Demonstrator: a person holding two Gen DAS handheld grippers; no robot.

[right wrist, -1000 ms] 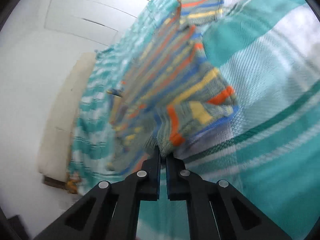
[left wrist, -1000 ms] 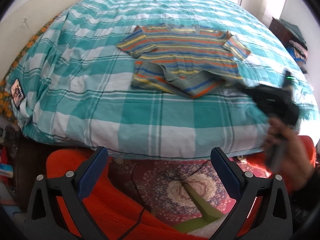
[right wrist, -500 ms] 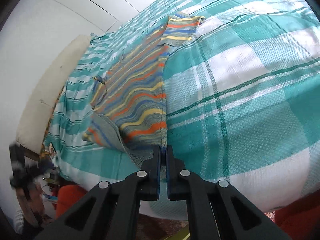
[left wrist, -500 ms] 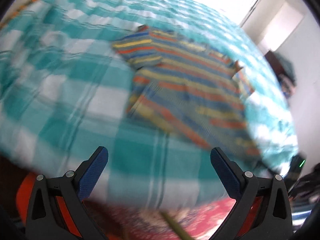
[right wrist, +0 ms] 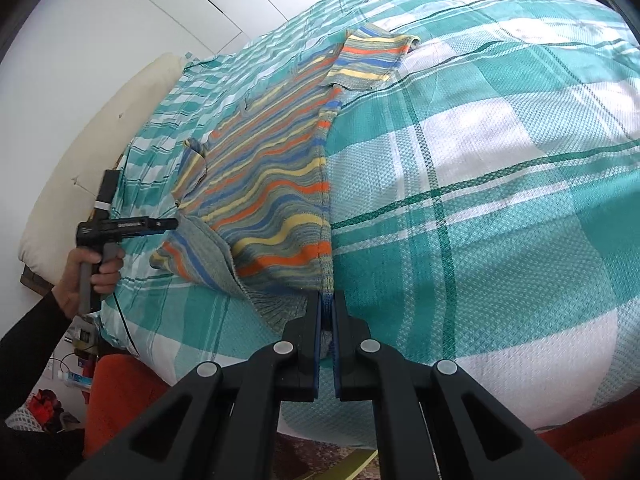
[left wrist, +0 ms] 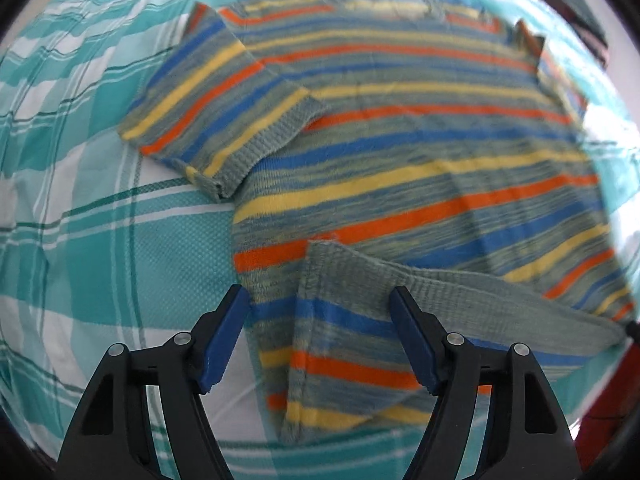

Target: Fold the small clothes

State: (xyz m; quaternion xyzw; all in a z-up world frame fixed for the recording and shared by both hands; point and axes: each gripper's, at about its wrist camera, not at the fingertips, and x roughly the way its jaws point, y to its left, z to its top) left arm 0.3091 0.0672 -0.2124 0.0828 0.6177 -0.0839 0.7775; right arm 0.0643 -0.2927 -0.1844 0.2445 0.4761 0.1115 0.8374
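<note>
A small striped knit sweater (left wrist: 400, 152) in blue, yellow, orange and grey-green lies flat on the checked bed, and it also shows in the right wrist view (right wrist: 276, 184). Its near left hem corner is folded up over the body (left wrist: 344, 320). My left gripper (left wrist: 320, 304) is open, its blue pads on either side of that folded corner. It also shows in the right wrist view (right wrist: 172, 223), at the sweater's left edge. My right gripper (right wrist: 327, 300) is shut on the sweater's near right hem corner.
The bed has a teal and white checked sheet (right wrist: 480, 200). A cream headboard cushion (right wrist: 80, 152) lies at the far left. An orange seat (right wrist: 120, 384) and floor clutter sit below the bed's near edge.
My left gripper has moved from off the bed in over the sweater's left hem corner. The right gripper has pulled its corner toward the bed's near edge, flattening the sweater.
</note>
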